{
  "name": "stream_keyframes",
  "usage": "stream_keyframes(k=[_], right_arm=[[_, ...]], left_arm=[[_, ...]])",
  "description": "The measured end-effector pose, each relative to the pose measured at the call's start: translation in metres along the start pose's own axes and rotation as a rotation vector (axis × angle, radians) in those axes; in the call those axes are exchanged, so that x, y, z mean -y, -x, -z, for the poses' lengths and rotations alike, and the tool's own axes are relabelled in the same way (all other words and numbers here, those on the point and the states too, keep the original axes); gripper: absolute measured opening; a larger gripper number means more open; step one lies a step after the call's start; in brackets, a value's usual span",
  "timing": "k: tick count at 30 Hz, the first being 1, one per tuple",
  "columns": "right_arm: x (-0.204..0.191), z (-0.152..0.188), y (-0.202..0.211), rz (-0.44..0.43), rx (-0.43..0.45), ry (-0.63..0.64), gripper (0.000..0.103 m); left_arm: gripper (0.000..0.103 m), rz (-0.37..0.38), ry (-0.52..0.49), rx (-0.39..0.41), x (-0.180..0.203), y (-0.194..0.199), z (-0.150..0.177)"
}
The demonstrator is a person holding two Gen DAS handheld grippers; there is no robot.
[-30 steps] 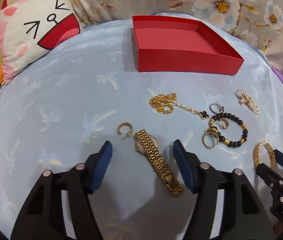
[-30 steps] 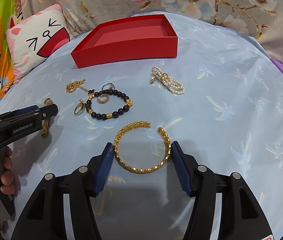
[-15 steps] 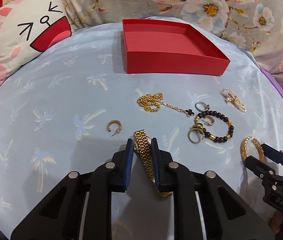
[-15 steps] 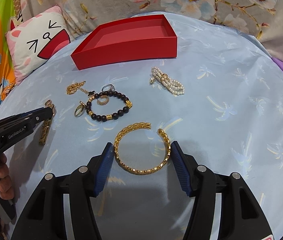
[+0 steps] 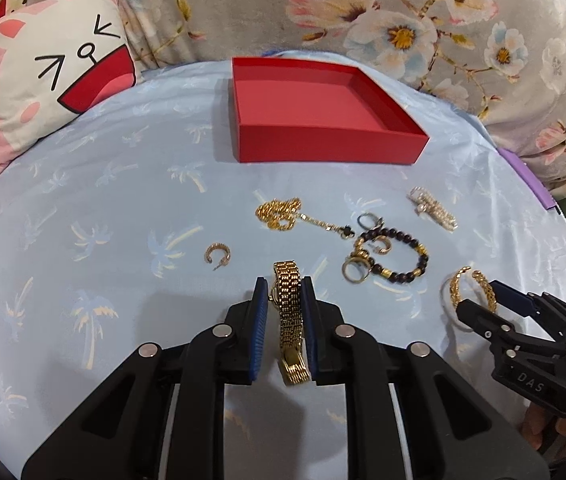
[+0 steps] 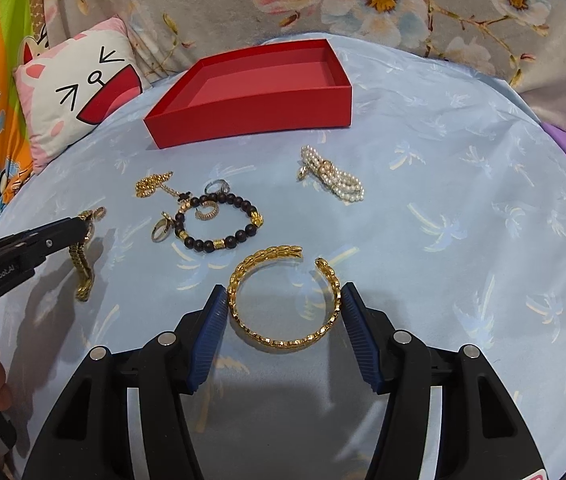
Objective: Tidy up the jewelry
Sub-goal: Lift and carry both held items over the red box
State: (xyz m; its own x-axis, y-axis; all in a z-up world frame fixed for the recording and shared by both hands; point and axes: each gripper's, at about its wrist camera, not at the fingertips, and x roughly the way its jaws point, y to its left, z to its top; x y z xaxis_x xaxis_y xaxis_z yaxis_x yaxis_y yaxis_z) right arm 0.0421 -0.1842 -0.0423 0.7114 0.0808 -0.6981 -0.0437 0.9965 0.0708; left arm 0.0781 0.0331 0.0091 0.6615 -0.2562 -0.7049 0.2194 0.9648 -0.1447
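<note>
Pale blue cloth (image 5: 103,184) printed with palm trees covers the whole work surface; we count one cloth, with one flowered grey drape (image 5: 403,20) behind it and one cat-face pillow (image 5: 59,68) at the far left. One red box (image 5: 323,142) sits open-topped at the far middle of the cloth, and we see only its bare floor. Two grippers are in view. Our left gripper (image 5: 285,292) is clamped narrow on one gold watch (image 5: 289,312), its blue pads pressing both sides of the band, which hangs down between them. Our right gripper (image 6: 285,300) stands wide, its pads flanking one gold open cuff bangle (image 6: 283,300) that lies flat on the cloth; whether the pads touch the bangle we cannot tell. Between grippers and box we count the loose pieces: one dark beaded bracelet (image 6: 239,216) with gold spacers, one pearl bracelet (image 6: 333,174) well apart to its right, one gold chain (image 5: 283,212) with a black clover charm, one gold hoop earring (image 5: 215,252) lying alone left of the watch. Touching or inside the beaded bracelet we count three small rings (image 5: 355,270), one silver and two gold; their details are too small to make out.
</note>
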Motion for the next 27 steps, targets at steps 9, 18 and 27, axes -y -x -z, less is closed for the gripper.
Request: stream_keyframes(k=[9,18,27], right_arm=[[0.011,-0.051,0.021,-0.038,0.032,0.025,0.057],[0.015,-0.163,-0.013,-0.045,0.086,0.02,0.057],[0.025,-0.251,-0.111,-0.08,0.005,-0.062,0.057]], left_arm=[[0.016,0.079,-0.064,0.097,0.01,0.032,-0.055],[0.016,0.093,-0.095,0.189,0.018,0.002,-0.149],[0.016,0.083,-0.078,0.169,0.01,-0.084,-0.227]])
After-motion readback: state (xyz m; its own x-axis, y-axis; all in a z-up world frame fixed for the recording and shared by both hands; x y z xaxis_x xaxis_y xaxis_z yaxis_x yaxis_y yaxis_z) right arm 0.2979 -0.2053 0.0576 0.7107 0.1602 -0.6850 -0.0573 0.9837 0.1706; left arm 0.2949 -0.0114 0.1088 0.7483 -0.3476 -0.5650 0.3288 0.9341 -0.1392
